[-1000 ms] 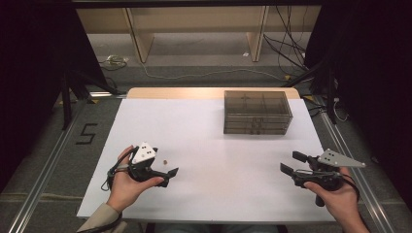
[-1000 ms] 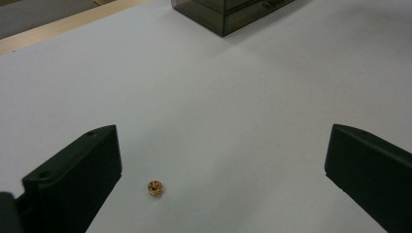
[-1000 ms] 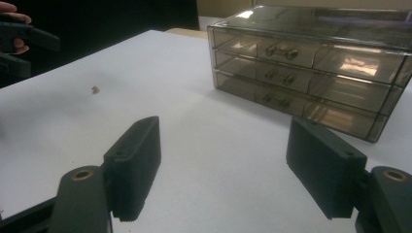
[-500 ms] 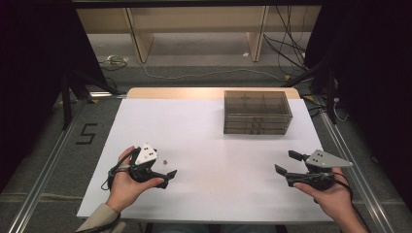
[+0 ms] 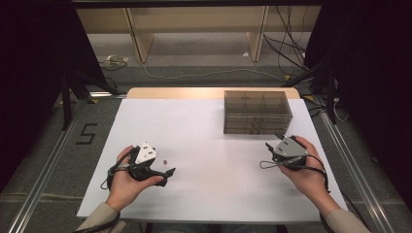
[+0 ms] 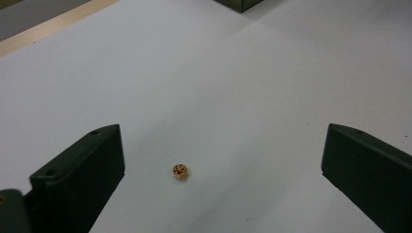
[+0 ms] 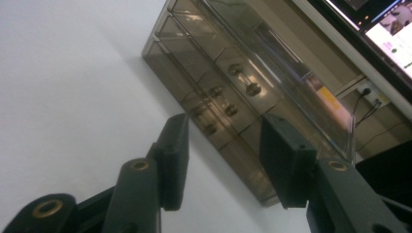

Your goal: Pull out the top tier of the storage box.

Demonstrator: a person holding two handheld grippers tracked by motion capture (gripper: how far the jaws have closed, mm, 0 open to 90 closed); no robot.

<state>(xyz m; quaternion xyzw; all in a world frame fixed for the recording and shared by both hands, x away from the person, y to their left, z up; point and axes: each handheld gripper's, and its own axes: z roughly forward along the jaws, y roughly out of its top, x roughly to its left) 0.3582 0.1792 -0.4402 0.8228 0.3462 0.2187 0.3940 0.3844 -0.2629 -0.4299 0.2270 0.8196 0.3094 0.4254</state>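
- My left gripper (image 5: 167, 174), black-jawed with a grey three-cornered plate on top, sits in the lower left of the high view, held low over the white table sheet (image 5: 214, 194) with its jaws pointing toward frame centre.
- In the left gripper view its jaws stand wide apart with nothing between the pads; one shows at lower left, the other at the right edge.
- A small round brass-coloured nut (image 6: 180, 171) lies flat on the white sheet between those spread jaws, nearer the left-hand one, touching neither.
- In the high view the same nut (image 5: 165, 161) shows as a speck just above the jaw tips, left of centre.
- My right gripper (image 5: 266, 154), black with a grey plate, sits at lower right of the high view, just below a smoky-grey translucent plastic drawer box (image 5: 257, 110) that stands at upper right of the sheet.
- In the right gripper view the jaws stand partly open, a moderate gap between the pads, gripping nothing.
- Beyond that gap the drawer box (image 7: 228, 82) runs diagonally across the frame, its stacked drawers closed, with small metal parts dimly visible inside; I cannot tell what they are.
- The nut and the drawer box lie well apart.
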